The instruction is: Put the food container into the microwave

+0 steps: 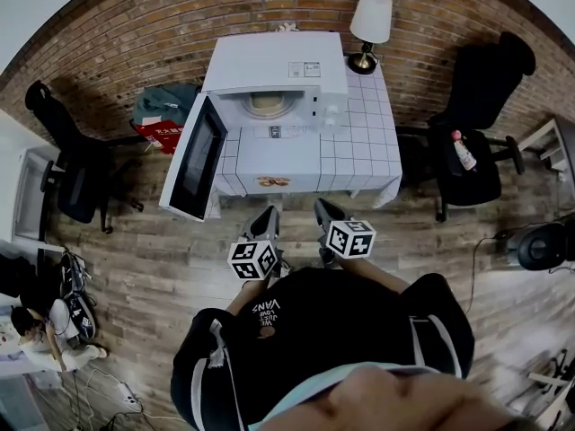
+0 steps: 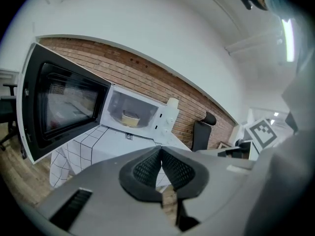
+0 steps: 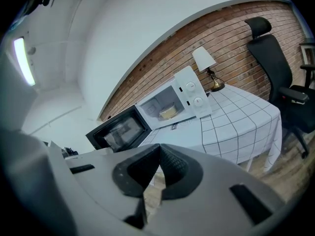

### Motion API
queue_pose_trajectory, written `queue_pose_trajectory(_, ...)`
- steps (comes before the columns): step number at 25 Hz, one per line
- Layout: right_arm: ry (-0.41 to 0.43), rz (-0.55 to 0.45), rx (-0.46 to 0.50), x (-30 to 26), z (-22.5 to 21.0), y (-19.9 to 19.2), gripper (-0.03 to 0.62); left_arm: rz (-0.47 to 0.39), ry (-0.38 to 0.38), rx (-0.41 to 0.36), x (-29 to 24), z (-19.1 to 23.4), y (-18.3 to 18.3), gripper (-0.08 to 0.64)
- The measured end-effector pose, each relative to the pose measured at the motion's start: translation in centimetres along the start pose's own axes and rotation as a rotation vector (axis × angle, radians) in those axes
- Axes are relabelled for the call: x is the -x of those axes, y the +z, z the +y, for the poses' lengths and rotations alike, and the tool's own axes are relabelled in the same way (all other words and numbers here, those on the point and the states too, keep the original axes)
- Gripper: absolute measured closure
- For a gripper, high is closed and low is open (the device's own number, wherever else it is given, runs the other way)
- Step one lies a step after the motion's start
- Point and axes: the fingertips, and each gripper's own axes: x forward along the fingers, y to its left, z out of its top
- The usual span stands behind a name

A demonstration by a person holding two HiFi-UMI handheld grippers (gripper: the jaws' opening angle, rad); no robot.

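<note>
1. My left claw (image 2: 161,154) is pressed together, its ribbed pads meeting with nothing between them.
2. My right claw (image 3: 158,154) is pressed together the same way and is also empty.
3. In the head view both claws sit side by side over the wooden floor (image 1: 144,241), just short of the near edge of the surface (image 1: 359,142). They point towards it, clear of everything on it.
4. The food container (image 1: 267,104) is inside the microwave (image 1: 274,61), a low, pale, round tub in the middle of the open cavity. Neither claw touches it.
5. The microwave door (image 1: 196,155) is swung wide open to the left. Its dark window pane hangs out past the left edge of the surface.
6. The microwave is white, with two knobs on its right-hand panel. It stands at the back of the surface against the brick wall (image 1: 135,34). A white cloth with a thin grid pattern covers the surface.
7. A table lamp (image 1: 370,21) with a pale shade and a brass-coloured base stands at the back right corner, just beside the microwave.
8. A black office chair (image 1: 476,88) stands to the right of the surface, with a bottle (image 1: 463,151) lying on its seat.
</note>
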Motion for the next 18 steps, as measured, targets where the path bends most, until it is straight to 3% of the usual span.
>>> queue_pose_trajectory(18, 0.031, 0.028, 0.015, 3.4, -0.9, -0.7, 0.588, -0.023, 0.03, 0.014, 1.9, -3.5, -1.5, 0.548)
